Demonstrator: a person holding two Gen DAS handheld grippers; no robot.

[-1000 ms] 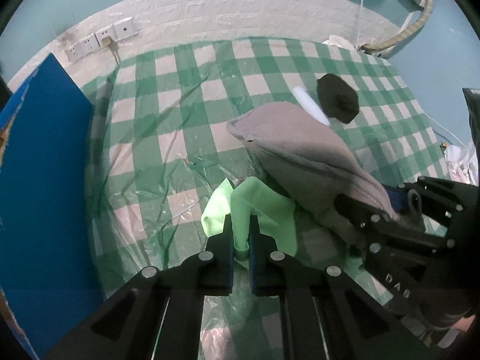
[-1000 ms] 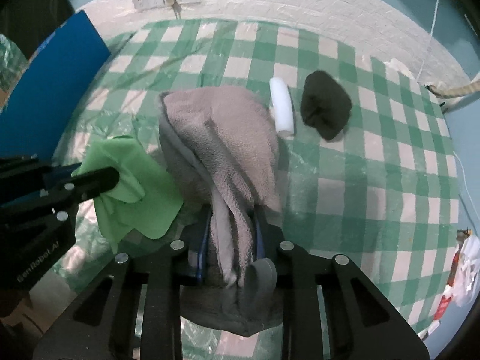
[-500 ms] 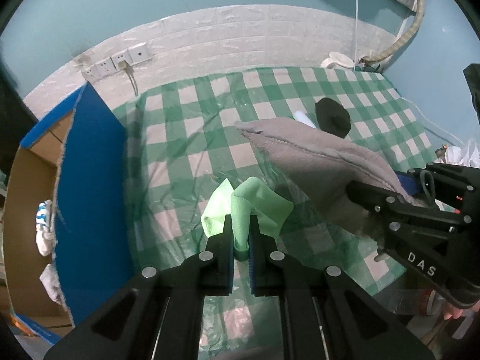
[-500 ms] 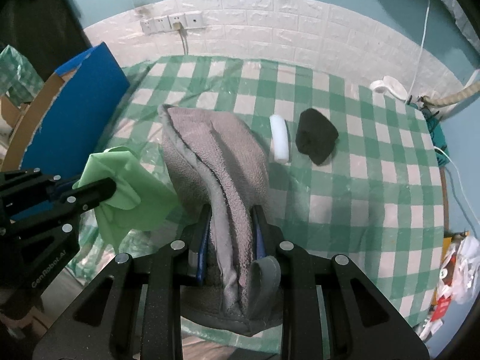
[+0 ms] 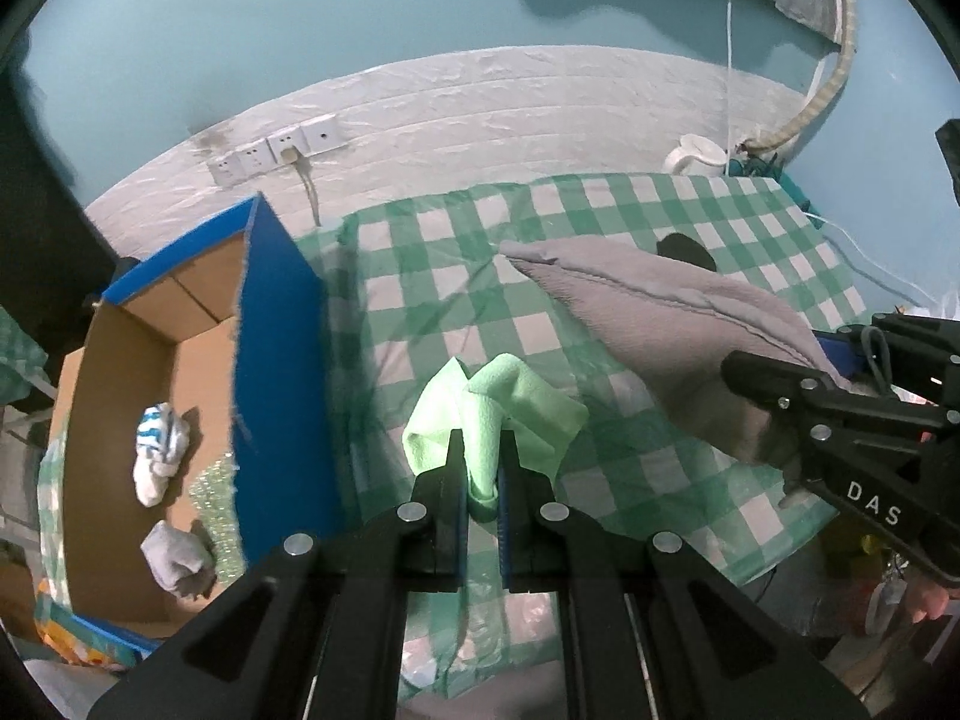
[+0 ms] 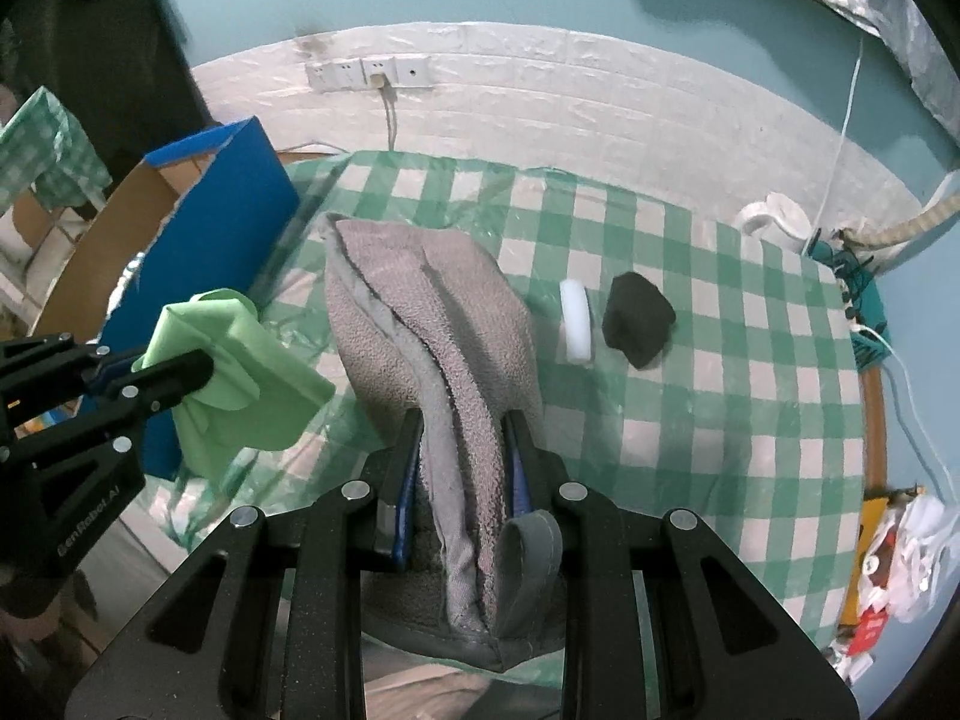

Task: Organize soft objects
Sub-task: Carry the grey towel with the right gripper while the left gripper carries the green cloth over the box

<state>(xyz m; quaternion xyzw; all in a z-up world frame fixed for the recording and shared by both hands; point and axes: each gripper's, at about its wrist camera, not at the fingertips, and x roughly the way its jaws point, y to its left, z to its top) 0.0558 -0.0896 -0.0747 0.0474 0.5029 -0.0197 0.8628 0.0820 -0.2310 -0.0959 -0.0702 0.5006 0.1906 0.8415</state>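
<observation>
A: Where are the soft things held?

B: A thin, smooth light green cloth is pinched between the clenched jaws of the left gripper, bunched into loose folds above the surface. A thick, looped grey towel with a stitched hem is clamped by the jaws of the right gripper; it is folded lengthwise and hangs clear of the surface, its hemmed end drooping below the jaws.

A: What is left on the surface?

B: In the right wrist view, at about one o'clock from the towel, a small white roll is seen lying just beside a crumpled black fabric piece. The surface itself is covered by a green-and-white checked cloth under a wrinkled clear plastic sheet.

A: And the container?

B: At nine o'clock from the green cloth in the left wrist view, an open cardboard box with blue outer walls and plain brown inside is placed against the surface's edge. A blue-and-white striped sock bundle, a grey bundle and something glittery green are seen in it.

A: The room?

B: A teal wall is seen above a band of white embossed brick panel, where a row of sockets is mounted with one cord plugged in. A white kettle stands at the surface's far right corner.
</observation>
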